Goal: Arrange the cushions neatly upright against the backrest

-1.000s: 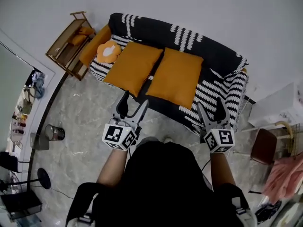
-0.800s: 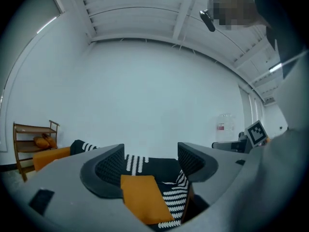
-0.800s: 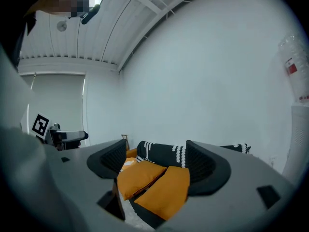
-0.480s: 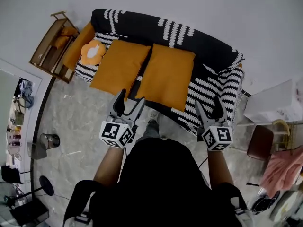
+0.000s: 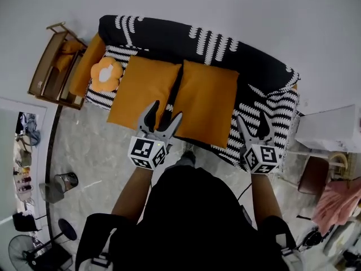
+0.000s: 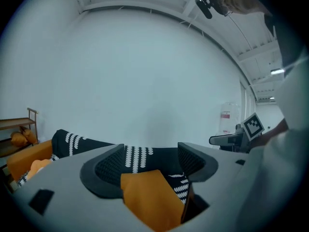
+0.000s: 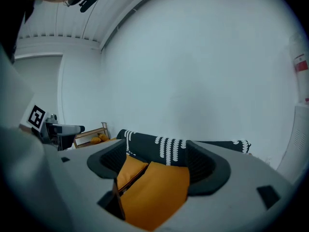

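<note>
Two large orange cushions lie flat side by side on the sofa seat: the left cushion (image 5: 144, 92) and the right cushion (image 5: 207, 101). A small orange flower-shaped cushion (image 5: 106, 74) rests at the sofa's left end. The sofa (image 5: 248, 66) wears a black cover with white stripes; its backrest runs along the wall. My left gripper (image 5: 163, 113) hovers open over the front edge of the left cushion, empty. My right gripper (image 5: 252, 122) stands open over the sofa's striped right front, also empty. An orange cushion (image 6: 147, 199) shows between the left jaws, untouched, and the right cushion (image 7: 154, 190) between the right jaws.
A wooden shelf (image 5: 53, 66) stands left of the sofa. A white cabinet (image 5: 330, 130) and a dark chair (image 5: 315, 175) are at the right. A small bin (image 5: 65, 182) and a fan (image 5: 25, 253) stand on the marble floor at the left.
Both grippers have moved forward toward the sofa and a little lower; the left one now overlaps the left cushion's front edge. Cushions have not moved.
</note>
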The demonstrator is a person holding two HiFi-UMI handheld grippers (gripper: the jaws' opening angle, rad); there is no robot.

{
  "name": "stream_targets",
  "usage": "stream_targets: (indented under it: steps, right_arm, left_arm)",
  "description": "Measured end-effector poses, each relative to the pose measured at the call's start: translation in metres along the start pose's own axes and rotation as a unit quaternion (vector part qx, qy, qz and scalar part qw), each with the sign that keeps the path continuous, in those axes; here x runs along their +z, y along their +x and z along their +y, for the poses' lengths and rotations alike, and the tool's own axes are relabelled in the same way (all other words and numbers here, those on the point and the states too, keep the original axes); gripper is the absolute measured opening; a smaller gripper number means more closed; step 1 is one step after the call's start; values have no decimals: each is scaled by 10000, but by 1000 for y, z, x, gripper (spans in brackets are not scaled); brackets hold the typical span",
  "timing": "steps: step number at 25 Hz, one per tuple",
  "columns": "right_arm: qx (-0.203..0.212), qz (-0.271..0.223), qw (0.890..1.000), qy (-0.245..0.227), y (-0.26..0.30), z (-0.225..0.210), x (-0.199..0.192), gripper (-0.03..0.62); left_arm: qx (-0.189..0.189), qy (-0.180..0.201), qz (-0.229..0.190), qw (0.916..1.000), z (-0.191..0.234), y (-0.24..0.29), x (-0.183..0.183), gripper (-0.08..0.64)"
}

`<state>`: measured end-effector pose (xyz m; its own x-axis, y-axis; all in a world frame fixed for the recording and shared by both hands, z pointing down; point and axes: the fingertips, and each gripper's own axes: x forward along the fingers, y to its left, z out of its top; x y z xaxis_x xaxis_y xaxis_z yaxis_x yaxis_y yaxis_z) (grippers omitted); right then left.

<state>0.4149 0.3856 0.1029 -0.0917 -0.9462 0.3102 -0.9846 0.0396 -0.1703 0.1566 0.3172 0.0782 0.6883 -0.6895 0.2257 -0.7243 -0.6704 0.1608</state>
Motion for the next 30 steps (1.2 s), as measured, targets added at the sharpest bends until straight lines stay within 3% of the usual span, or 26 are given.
stream_targets:
  steps: [8,15,19,22,30]
  right_arm:
    - [-375,417,9983,126,69,-12,-22,377]
    - [-632,868,9937,328,125,-44,-71,377]
    - [-855,1264,9863,620,153,-79,-120,377]
    - [-802,1750,9790,677,166,-88,-164,377]
    - [-442,2547,9638,650,190,-120,-236,377]
  left_arm:
    - [-243,-363,560,9975,46,62,-31,345]
    - [-241,-472,1439,9882,68,106,-94,345]
    - [-260,-557,1918,9795,63,135,-141,345]
    - [-209,-655,2242,9721,66,144,-172,345]
    - [-10,-849,2882,9538,84,185,-254,345]
